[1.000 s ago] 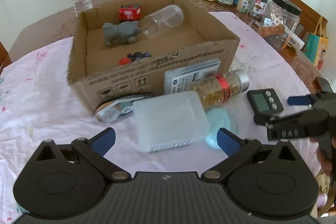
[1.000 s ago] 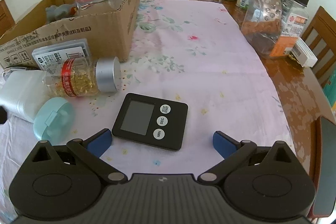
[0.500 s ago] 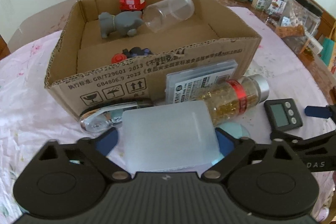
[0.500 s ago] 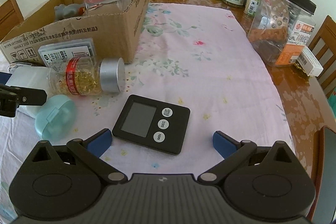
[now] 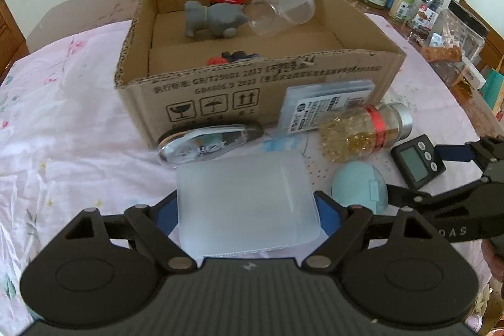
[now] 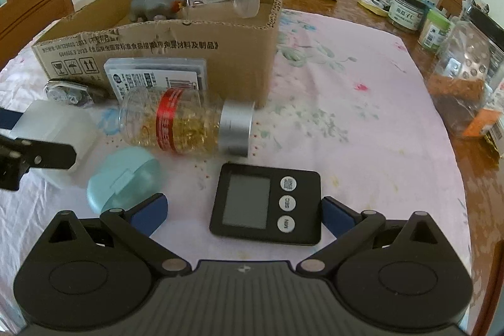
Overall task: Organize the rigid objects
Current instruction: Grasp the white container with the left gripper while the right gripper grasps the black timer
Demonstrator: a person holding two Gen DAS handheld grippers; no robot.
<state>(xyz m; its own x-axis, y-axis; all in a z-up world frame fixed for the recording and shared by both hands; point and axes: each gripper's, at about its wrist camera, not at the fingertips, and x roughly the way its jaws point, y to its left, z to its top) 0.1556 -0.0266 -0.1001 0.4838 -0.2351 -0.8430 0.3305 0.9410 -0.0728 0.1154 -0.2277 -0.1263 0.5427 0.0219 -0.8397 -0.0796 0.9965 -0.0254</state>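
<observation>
My left gripper (image 5: 247, 210) has moved in over the last second: the frosted plastic box (image 5: 245, 197), which lay ahead of the open fingers, now sits between them, a blue pad at each side of it. From the left wrist view the pads look touching or nearly so, but I cannot tell whether they are really clamped on it. The box is on the tablecloth (image 5: 72, 122), in front of the cardboard box (image 5: 261, 84), with a clear tape dispenser (image 5: 208, 144) between them

My right gripper (image 6: 244, 211) has slid forward too. The black digital timer (image 6: 266, 205) now lies between its spread fingers, the right pad close beside the timer's edge, the left pad well off it beside the blue round case (image 6: 123, 178). Nothing is pinched there

So I judge both hands are at the grasp step: close, lift, and carry each piece into the carton, where the grey toy animal (image 5: 214, 18) and clear jar (image 5: 283, 10) already lie. The capsule bottle (image 6: 186, 126) waits
</observation>
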